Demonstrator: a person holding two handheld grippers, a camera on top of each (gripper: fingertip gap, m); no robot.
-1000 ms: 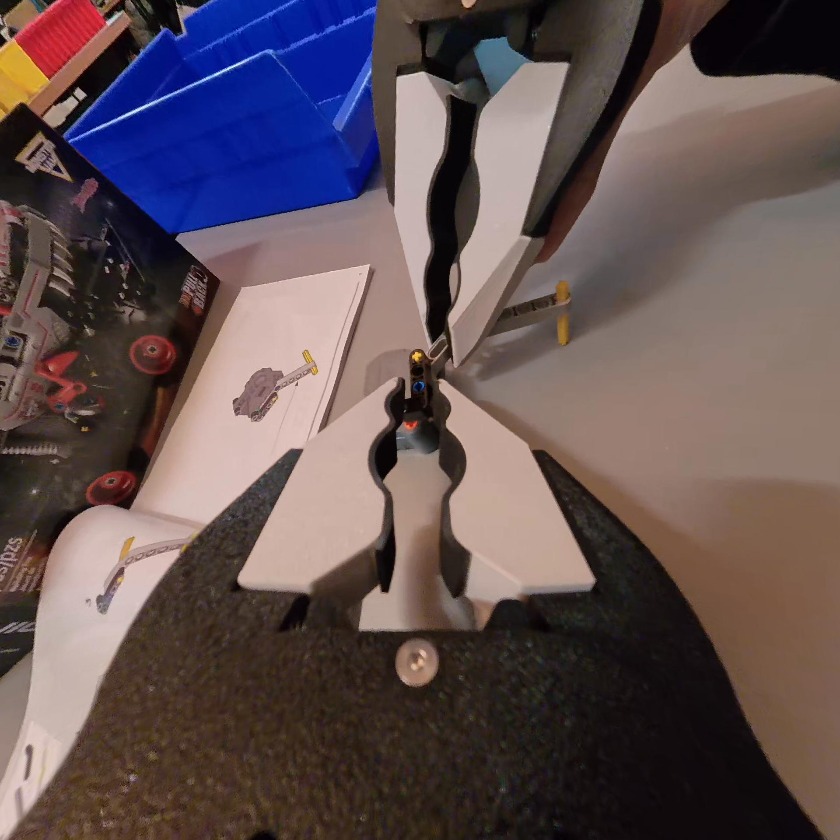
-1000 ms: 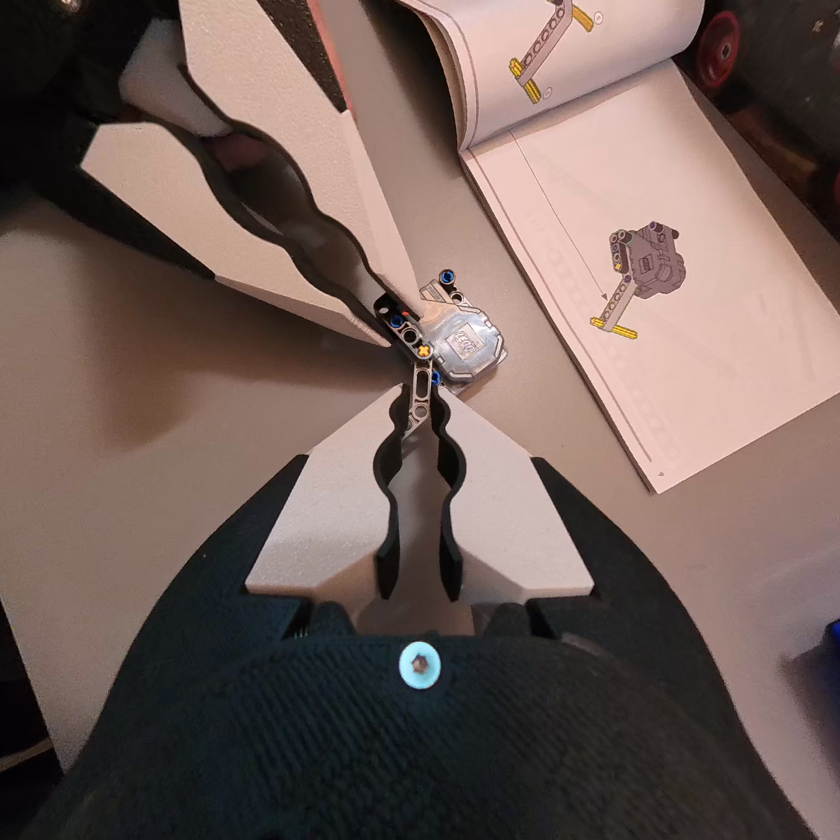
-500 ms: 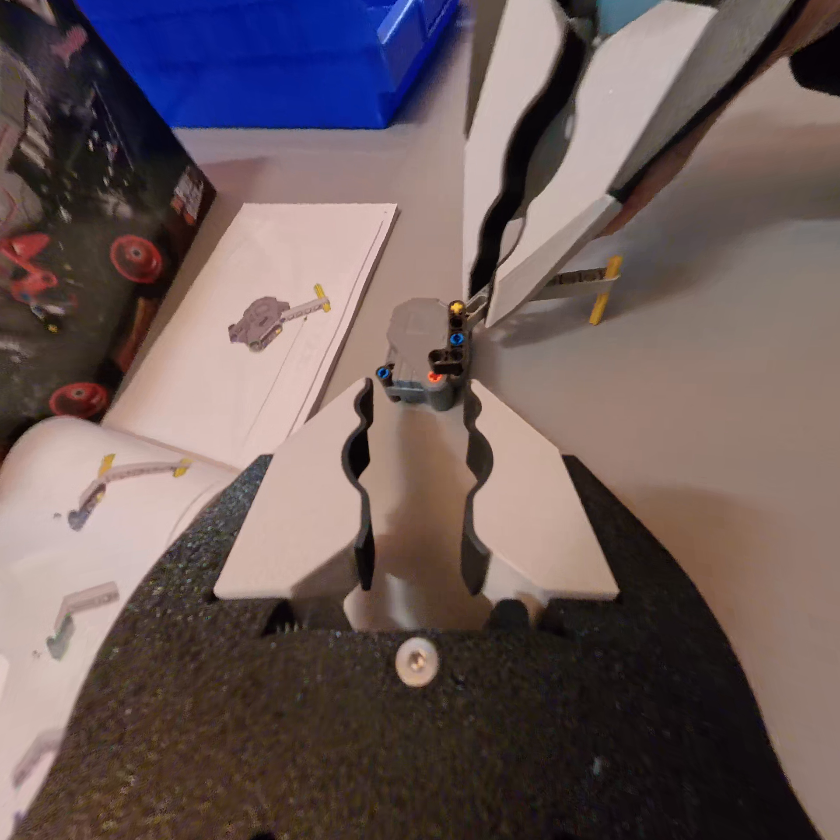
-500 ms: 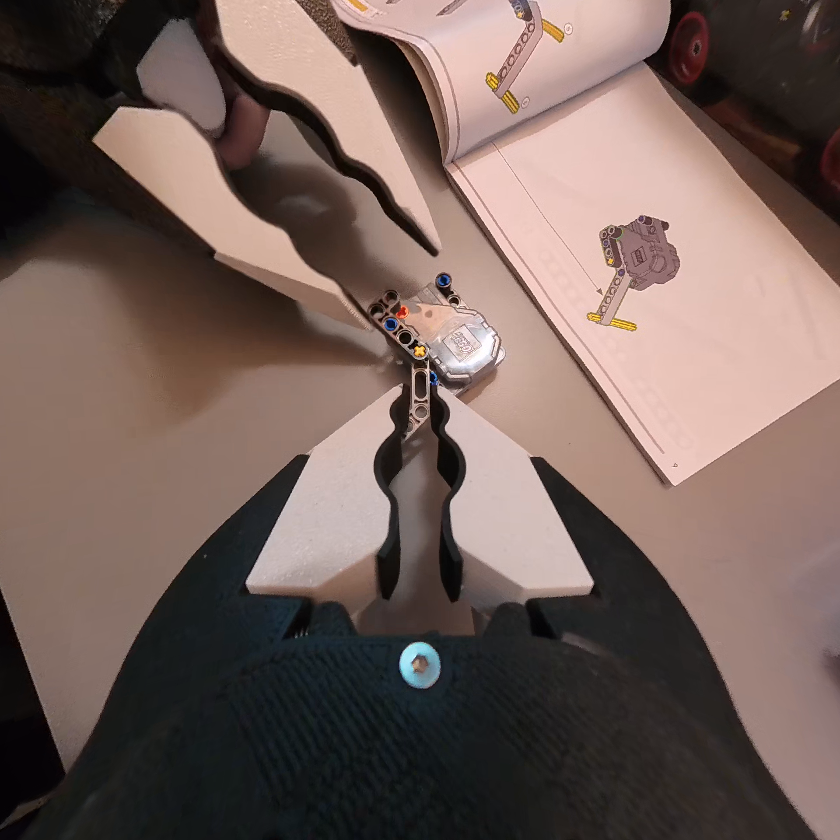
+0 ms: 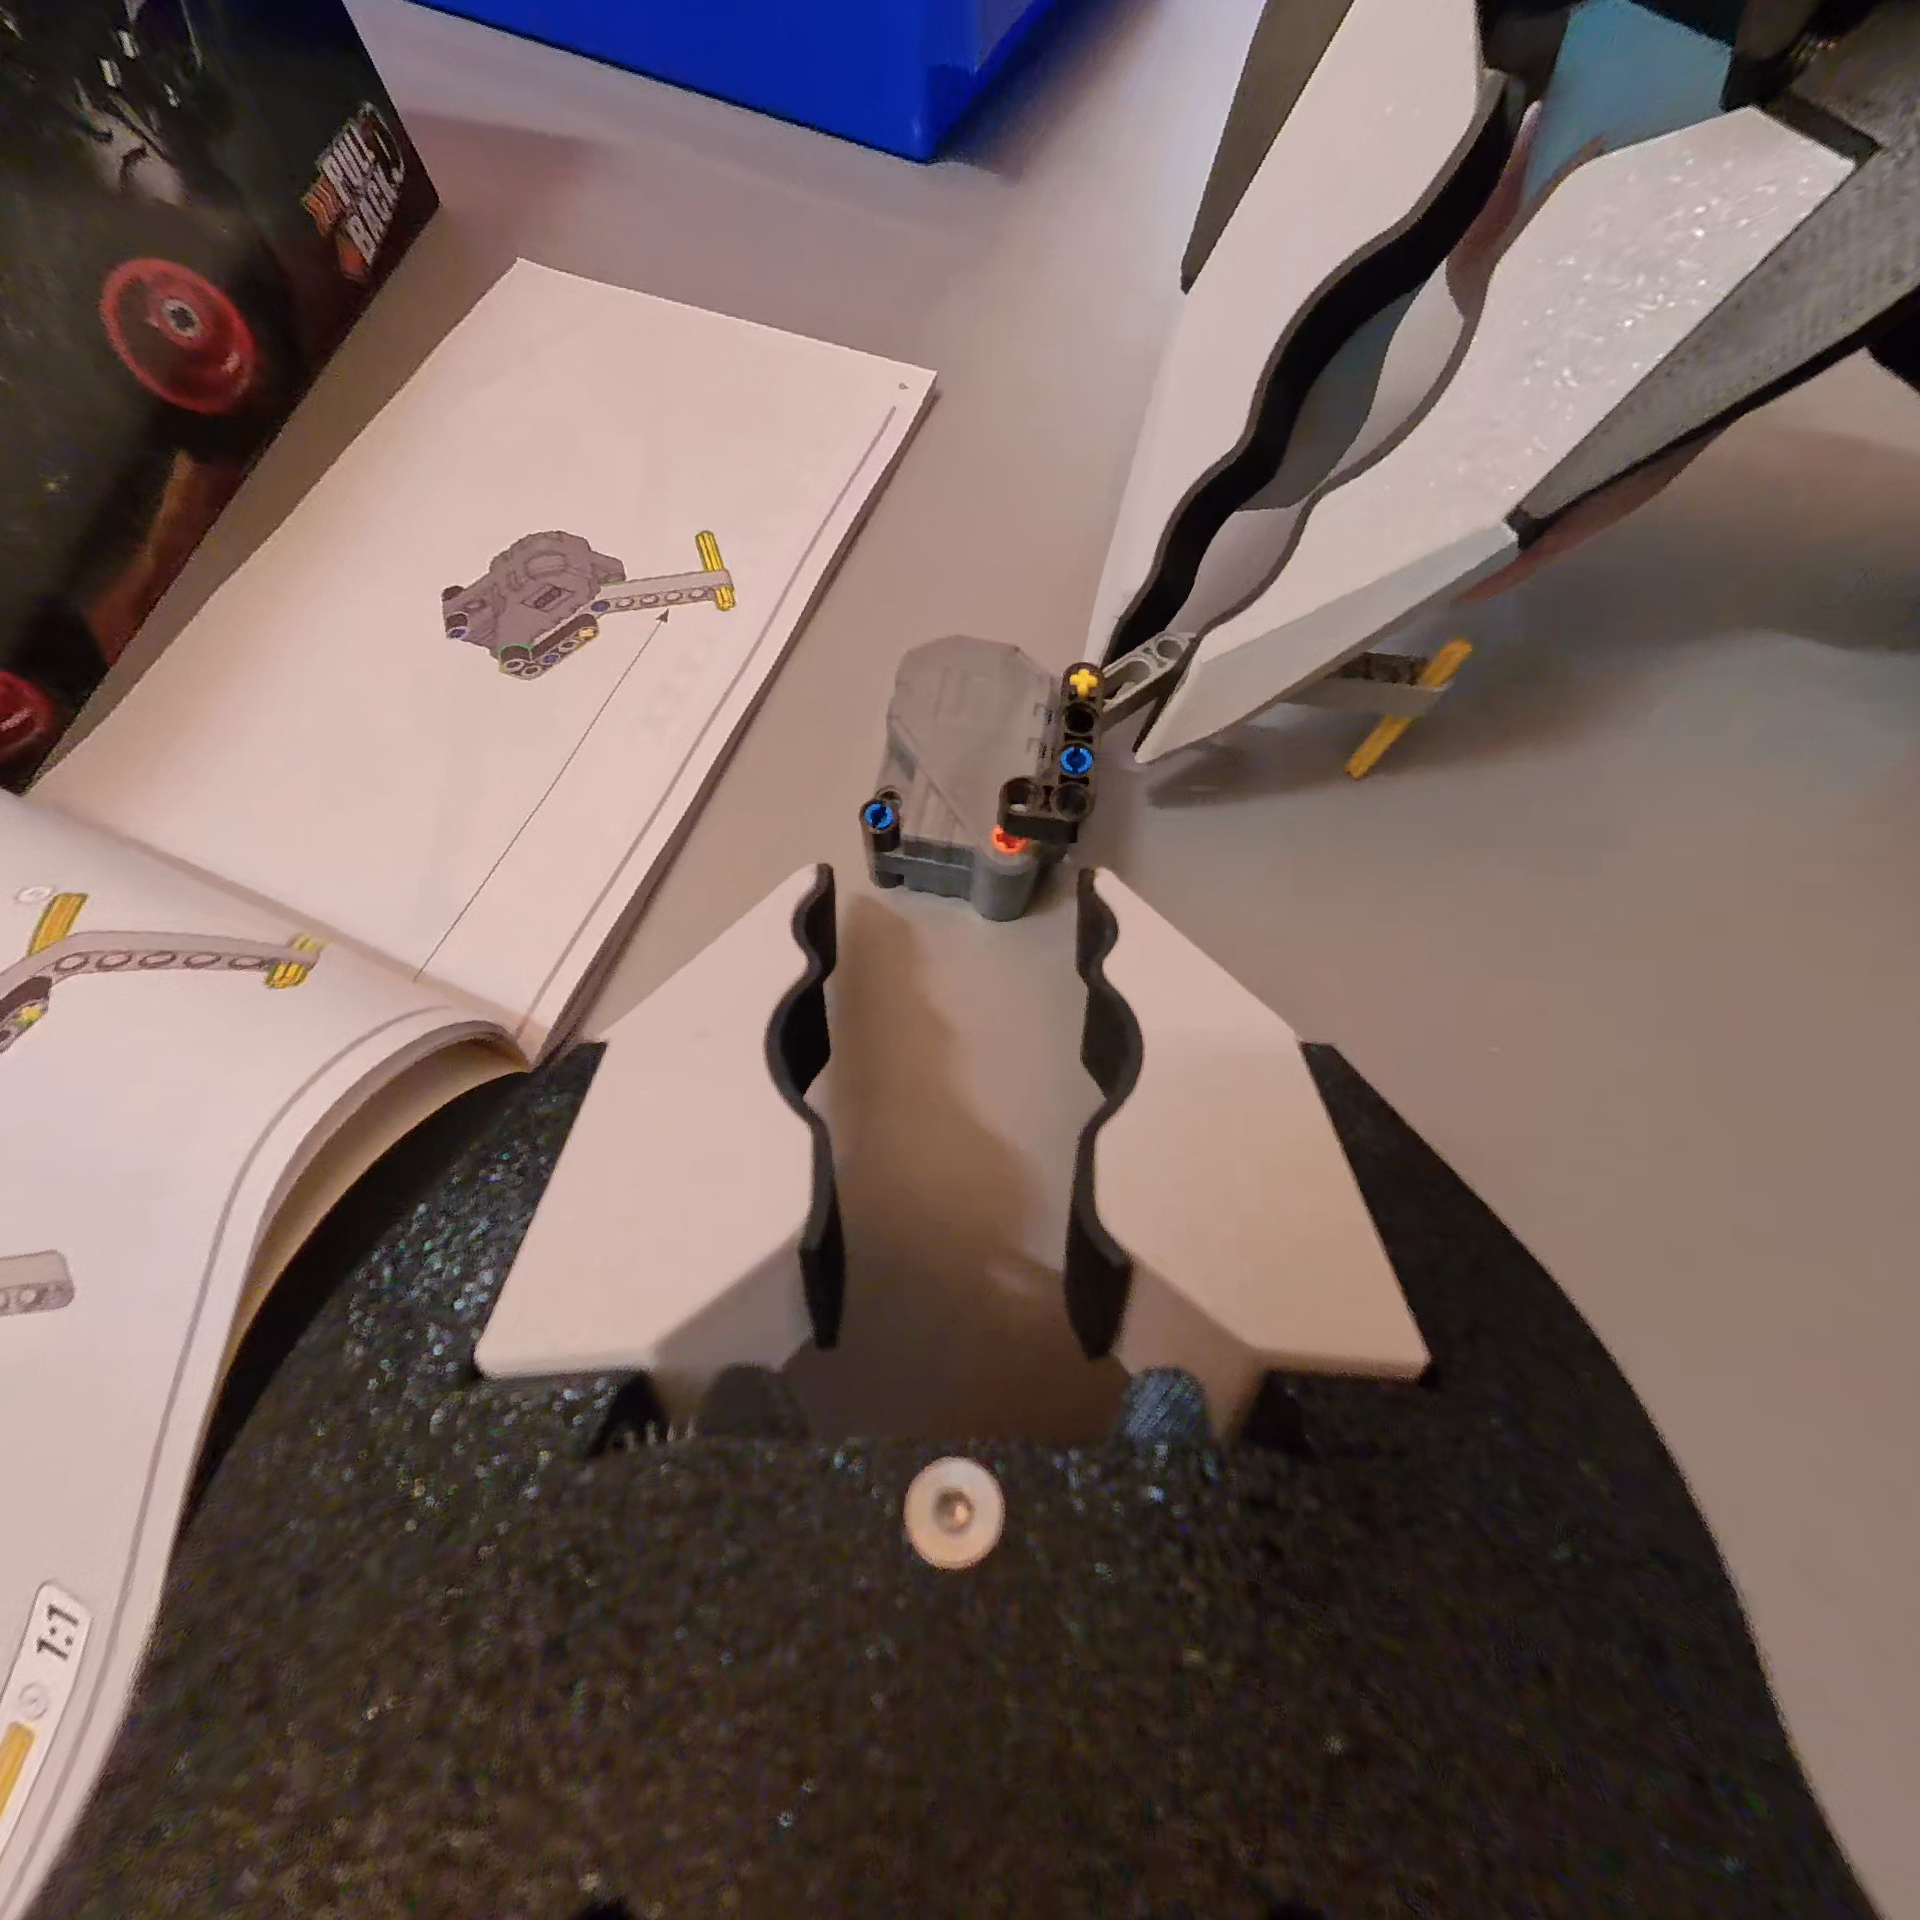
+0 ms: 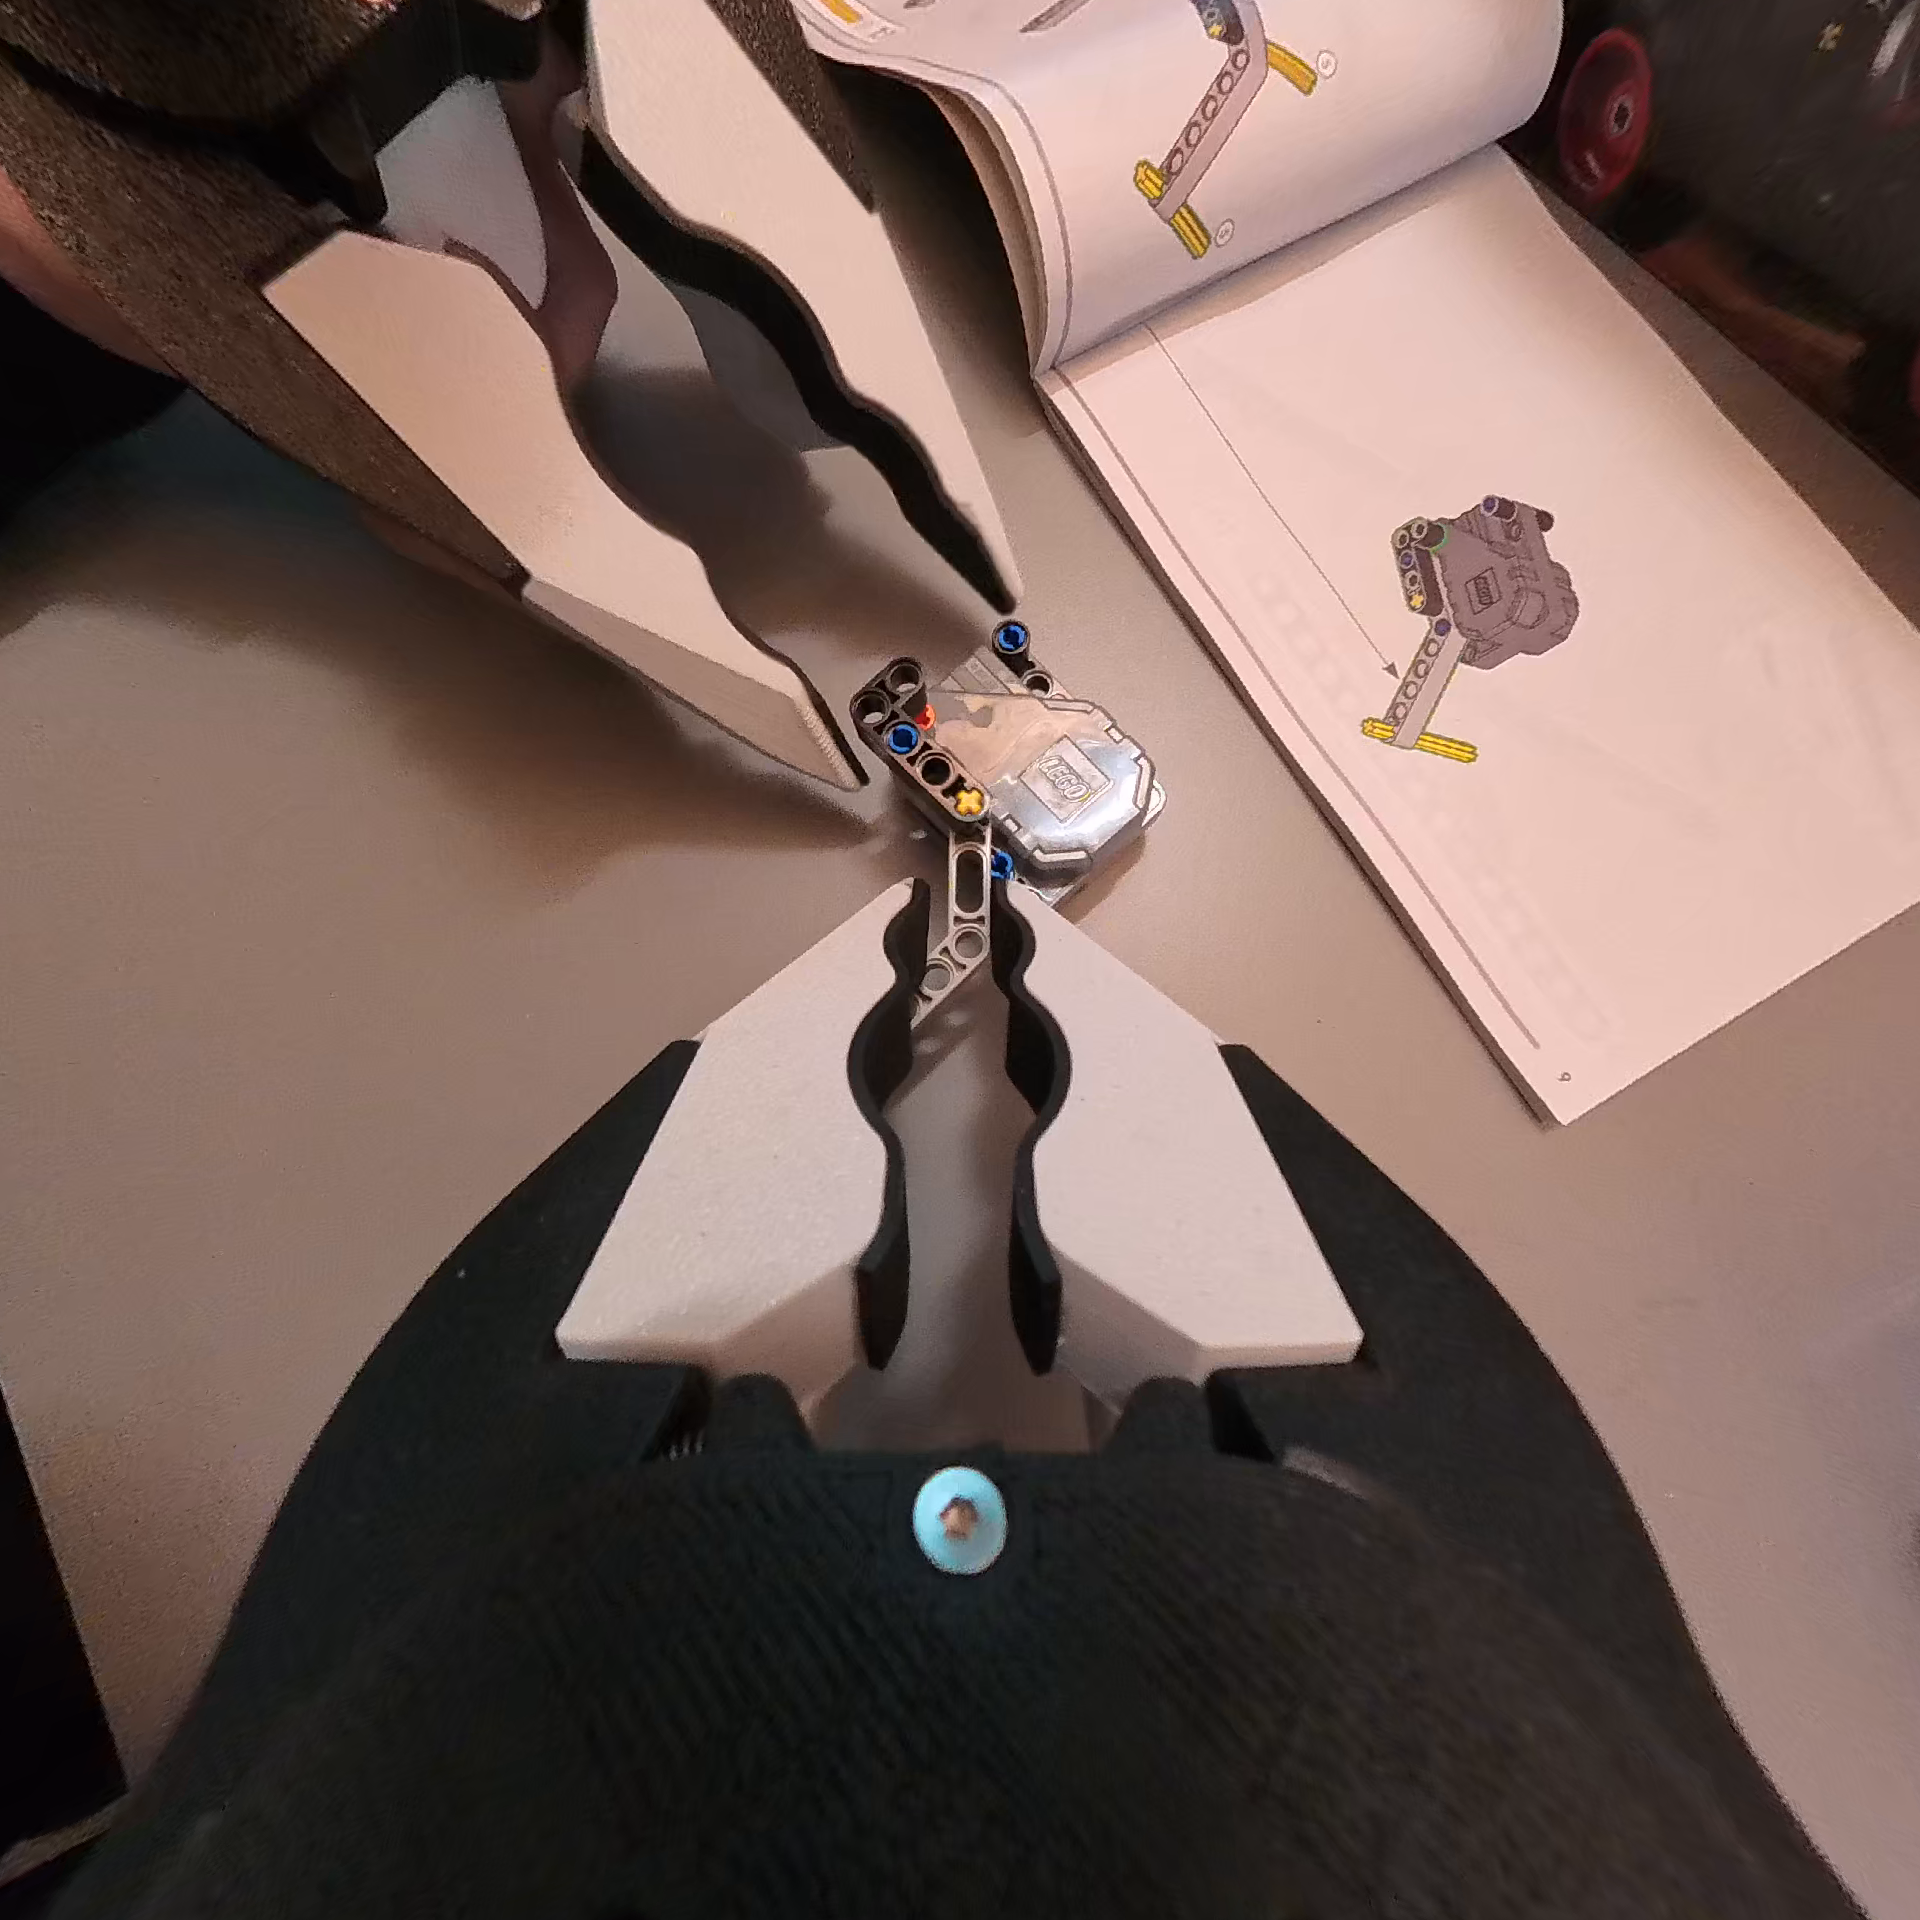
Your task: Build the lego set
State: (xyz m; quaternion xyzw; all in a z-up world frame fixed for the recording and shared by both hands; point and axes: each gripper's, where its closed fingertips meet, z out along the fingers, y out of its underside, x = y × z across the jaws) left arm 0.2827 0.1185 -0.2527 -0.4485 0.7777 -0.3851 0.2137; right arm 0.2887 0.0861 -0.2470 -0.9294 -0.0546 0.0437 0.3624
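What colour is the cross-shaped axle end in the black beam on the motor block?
Yellow axle end, clearest in the right wrist view.

Lettering on box (image 5: 353,203), brand mark on motor block (image 6: 1060,774), scale mark on booklet (image 5: 57,1631)

place: workshop or hobby bench | surface: plain grey tabletop (image 5: 1558,1039) | storage: blue plastic parts bin (image 5: 831,62) at the far edge | paper: open instruction booklet (image 5: 582,540) beside the dark set box (image 5: 156,260)
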